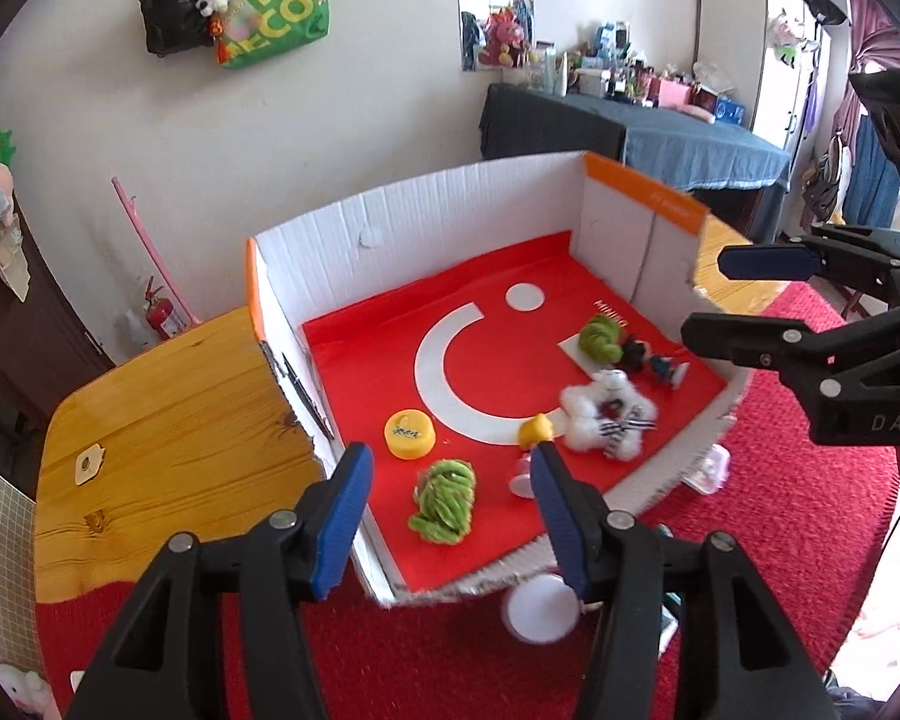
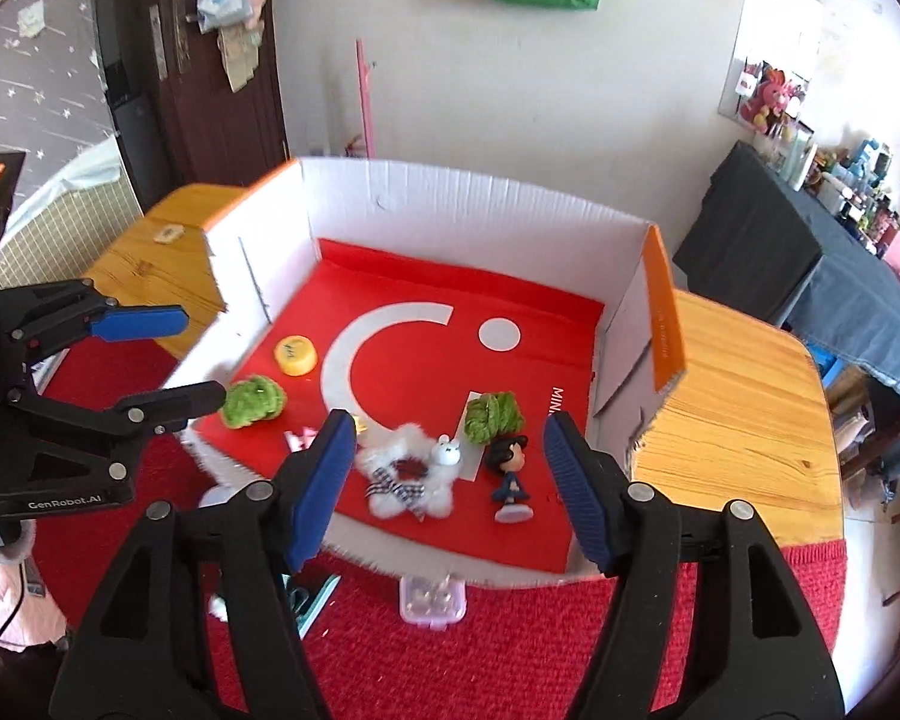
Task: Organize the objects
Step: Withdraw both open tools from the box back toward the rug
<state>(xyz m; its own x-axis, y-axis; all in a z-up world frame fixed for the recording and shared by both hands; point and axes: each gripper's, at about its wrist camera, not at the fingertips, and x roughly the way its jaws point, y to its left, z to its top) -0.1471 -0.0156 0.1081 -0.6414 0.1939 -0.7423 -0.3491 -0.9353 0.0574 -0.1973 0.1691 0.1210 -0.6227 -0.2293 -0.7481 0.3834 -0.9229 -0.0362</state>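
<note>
Toys are lying scattered inside a shallow cardboard box [image 2: 468, 192] lined with red cloth, filling the middle of both views. Standing upright at lower centre-right of the right wrist view is a small doll [image 2: 512, 474], its long axis running vertically and its face turning toward the camera. Just left of it a white fluffy toy [image 2: 411, 471] is sprawling flat, and a green yarn ball [image 2: 493, 414] is sitting just behind the doll. Another green yarn ball [image 1: 444, 501] is lying at lower centre of the left wrist view, with a yellow lid [image 1: 411, 433] resting flat just above it. The left gripper [image 1: 450, 516] is hovering wide open around this ball, gripping nothing. The right gripper [image 2: 450, 492] is likewise gaping wide and empty over the box's near edge.
</note>
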